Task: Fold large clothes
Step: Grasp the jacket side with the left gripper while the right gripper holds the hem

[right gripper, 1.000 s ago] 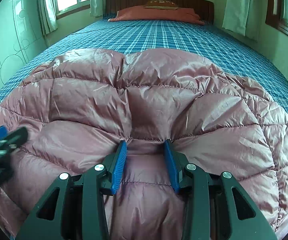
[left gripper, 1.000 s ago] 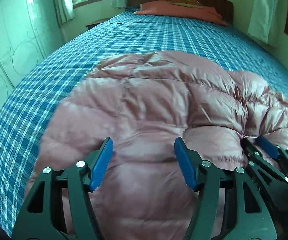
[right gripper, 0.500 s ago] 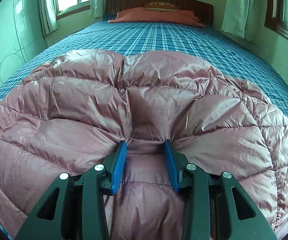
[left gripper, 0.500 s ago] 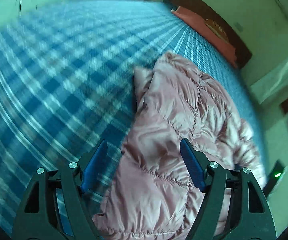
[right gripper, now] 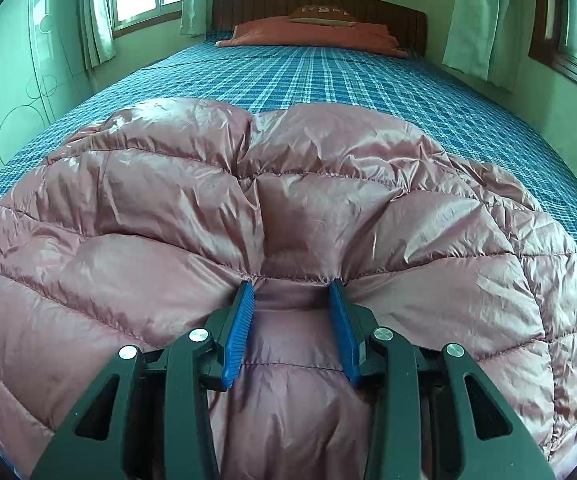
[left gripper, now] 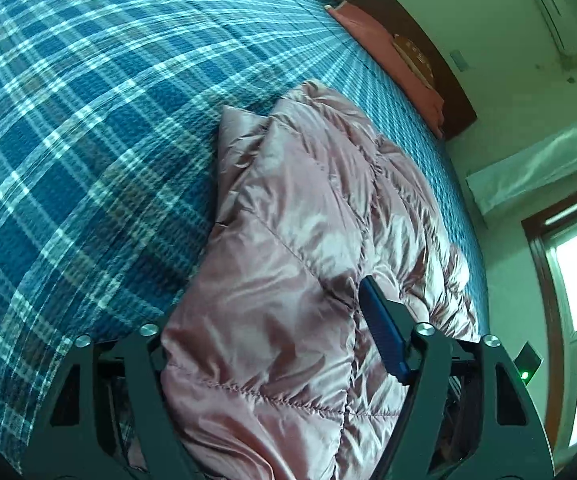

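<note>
The pink quilted jacket [right gripper: 288, 208] lies spread on the plaid bed [right gripper: 328, 76]. The right gripper [right gripper: 291, 312] angles down, its fingers clenched on a pinched fold of jacket. The left gripper [left gripper: 264, 320], rolled sideways at the jacket's edge, has just been closing; its fingers straddle the edge, grip unclear.

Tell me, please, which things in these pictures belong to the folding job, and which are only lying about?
Belong to the job:
pink down jacket
right gripper, closed on a fold of it
left gripper, around its edge

Lying about:
plaid bedspread
orange pillow
curtains
</note>
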Demonstrator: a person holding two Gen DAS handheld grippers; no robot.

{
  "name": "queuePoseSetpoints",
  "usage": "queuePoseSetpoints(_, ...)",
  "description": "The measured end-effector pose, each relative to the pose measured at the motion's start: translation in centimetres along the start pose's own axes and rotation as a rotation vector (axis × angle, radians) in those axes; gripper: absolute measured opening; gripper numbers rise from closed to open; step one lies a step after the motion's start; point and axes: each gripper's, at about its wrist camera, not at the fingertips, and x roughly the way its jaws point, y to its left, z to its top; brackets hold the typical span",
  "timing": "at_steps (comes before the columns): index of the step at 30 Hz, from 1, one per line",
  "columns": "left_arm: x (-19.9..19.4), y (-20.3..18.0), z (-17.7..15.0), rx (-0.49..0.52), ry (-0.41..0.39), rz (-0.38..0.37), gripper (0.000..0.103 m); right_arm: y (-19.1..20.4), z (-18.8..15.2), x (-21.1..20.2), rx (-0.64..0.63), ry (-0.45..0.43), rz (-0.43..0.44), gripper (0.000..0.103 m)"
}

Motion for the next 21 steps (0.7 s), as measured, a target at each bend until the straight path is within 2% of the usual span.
queuePoseSetpoints(2, 0.2, -0.1, 0.1, 0.017, 0.0, 0.005, 0.068, 0.0, 0.0, 0.0, 0.0, 0.0, 0.0, 0.039)
queuePoseSetpoints(6, 0.6, 0.4, 0.5, -0.016, -0.015, 0.003, 0.066, 0.1, 0.0, 0.0, -0.004, -0.001, -0.006, 0.039)
queuePoseSetpoints(7, 0.6, -0.1, 0.4, 0.004, -0.014, -0.007, 0.058, 0.2, 0.0, 0.0, -0.004, -0.002, -0.008, 0.039)
queuePoseSetpoints(8, 0.7, -0.4, 0.3, 0.02, -0.005, -0.021, 0.042, 0.2, 0.1, 0.0, -0.003, -0.002, -0.009, 0.039)
queuePoseSetpoints(12, 0.2, -1.8, 0.2, 0.109, -0.023, -0.034, 0.021, 0.3, 0.1, 0.0, -0.003, -0.002, -0.011, 0.039)
queuePoseSetpoints(18, -1.7, -3.2, 0.4, 0.133, -0.071, -0.068, 0.013, 0.2, 0.1, -0.1, 0.006, 0.004, -0.002, 0.039)
queuePoseSetpoints(21, -3.2, -5.4, 0.6, 0.165, -0.1, -0.084, 0.012, -0.7, 0.7, -0.7, 0.028, 0.012, 0.03, 0.039)
